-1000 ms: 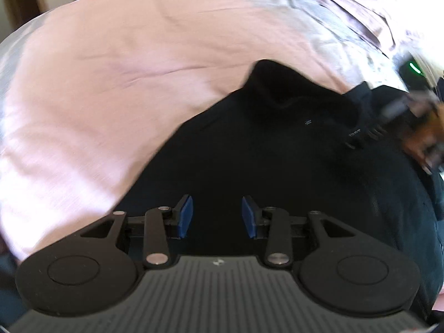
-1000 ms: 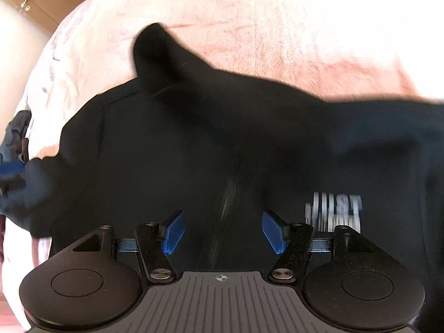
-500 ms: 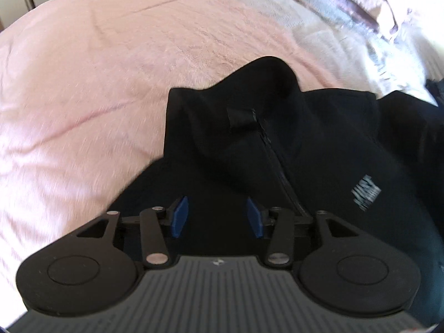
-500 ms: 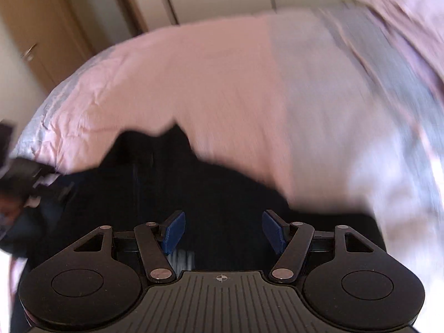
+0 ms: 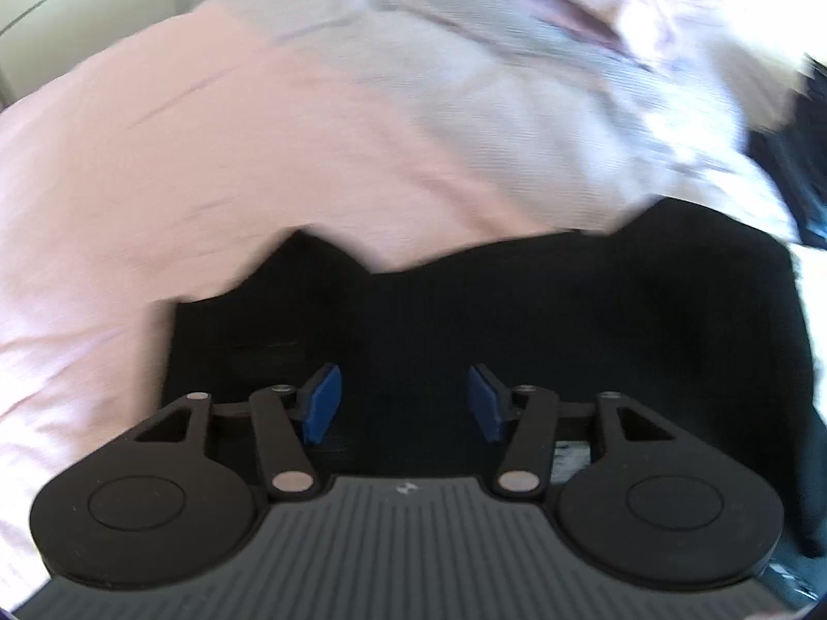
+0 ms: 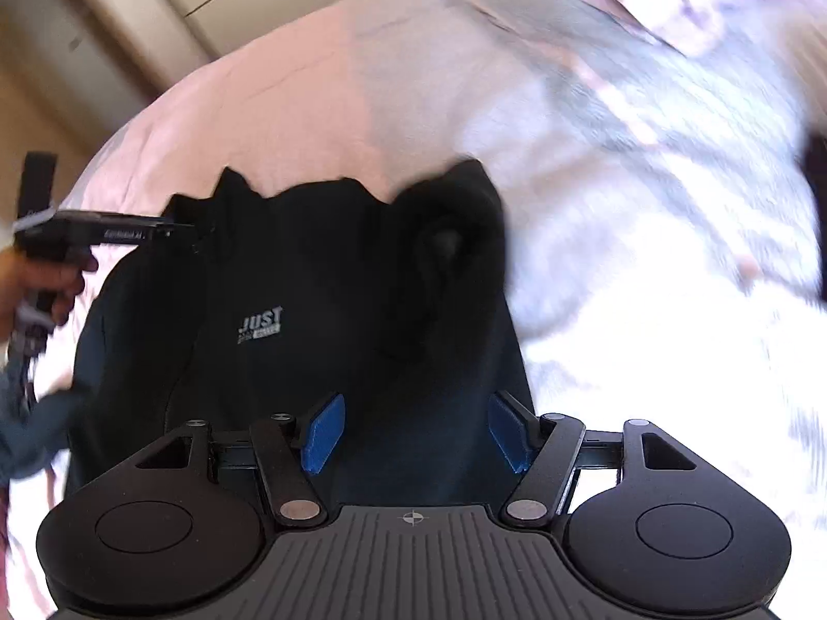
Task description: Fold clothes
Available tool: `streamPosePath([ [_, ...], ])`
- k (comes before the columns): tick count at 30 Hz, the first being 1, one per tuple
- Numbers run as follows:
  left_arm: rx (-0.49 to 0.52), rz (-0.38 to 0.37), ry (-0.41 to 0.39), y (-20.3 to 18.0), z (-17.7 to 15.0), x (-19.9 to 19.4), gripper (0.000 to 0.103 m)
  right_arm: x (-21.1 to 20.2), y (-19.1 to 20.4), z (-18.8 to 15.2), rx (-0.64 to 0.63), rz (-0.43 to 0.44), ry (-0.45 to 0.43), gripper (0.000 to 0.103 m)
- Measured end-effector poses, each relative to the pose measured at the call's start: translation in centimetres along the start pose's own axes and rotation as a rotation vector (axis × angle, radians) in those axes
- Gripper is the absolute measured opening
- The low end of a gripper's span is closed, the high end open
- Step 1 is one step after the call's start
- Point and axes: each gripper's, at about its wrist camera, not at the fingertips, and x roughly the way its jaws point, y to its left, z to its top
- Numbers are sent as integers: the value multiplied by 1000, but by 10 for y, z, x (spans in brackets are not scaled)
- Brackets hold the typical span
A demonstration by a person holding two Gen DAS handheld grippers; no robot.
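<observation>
Black fleece, a zip jacket [image 6: 310, 310], spread flat on a pink bed [image 5: 232, 155], collar toward the far edge. White "JUST" logo [image 6: 261, 324] on the chest, beside the zip line. One sleeve [image 6: 455, 248] folded in over the body on the right side in the right view, cuff end rounded and blurred. Pale grey-lilac bedding [image 6: 646, 129] bunched toward the far right corner of the bed, sunlit and washed out along the right edge.

Left tongs [image 5: 406, 403] above the jacket's near part, blue pads [image 5: 321, 403] apart, about half open, just been opening, nothing between them but the dark cloth below; contact with the cloth not clear. Seen also from the right view at the left edge of the bed: black body of the left tongs [image 6: 103, 232] gripped by a hand [image 6: 36, 279], nose by the jacket's shoulder.

Right tongs [image 6: 413, 431] over the jacket's near hem, blue pads well apart, wide open, gripping nothing. Both views smeared by motion. Cupboard doors [image 6: 129, 26] beyond the bed's far left corner.
</observation>
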Motion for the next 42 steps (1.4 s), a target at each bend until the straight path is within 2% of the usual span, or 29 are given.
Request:
streamPosePath([
  [5,79,-140,1,-68,11,7,50,36,-19,-25,142,18,88,65],
  [8,152,-195,-17,-98,15,6,50,31,-35,-33,275,-14,10,65],
  [10,203,-215,-20,-113,15,6,50,23,-43,-43,301,-36,-9,65],
  [12,240,-224,-16,-127,16,11,50,21,-53,-56,313,-52,12,65],
  [14,257,-222,-5,-136,18,18,50,23,-66,-67,374,-29,33,65],
  [16,266,-212,3,-142,20,23,50,32,-77,-76,416,34,64,64],
  [17,268,-205,1,-144,19,22,50,37,-80,-77,406,45,88,53],
  [18,270,-197,-3,-146,19,20,50,40,-81,-73,385,49,120,11],
  [19,272,-190,-7,-147,18,19,50,39,-82,-67,367,45,136,3],
  [21,270,-180,-12,-149,21,18,50,25,-77,-45,274,-20,116,2],
  [24,270,-174,-16,-150,23,13,50,-16,-66,-1,43,-249,7,2],
  [26,275,-169,-20,-151,23,11,50,-52,-63,27,-92,-496,-153,2],
  [27,273,-171,-21,-153,22,10,50,-68,-66,38,-121,-599,-246,2],
  [29,269,-176,-19,-155,21,10,50,-86,-75,53,-140,-694,-362,7],
  [31,275,-179,-15,-160,17,10,50,-84,-81,59,-135,-687,-383,46],
  [32,278,-181,-13,-162,16,11,50,-79,-83,57,-119,-650,-375,51],
  [35,290,-184,0,-166,11,13,50,-64,-93,48,-48,-545,-313,53],
  [38,315,-182,7,-169,12,20,50,-55,-119,40,58,-463,-247,53],
  [42,345,-182,0,-172,25,33,50,-37,-136,46,199,-417,-182,53],
])
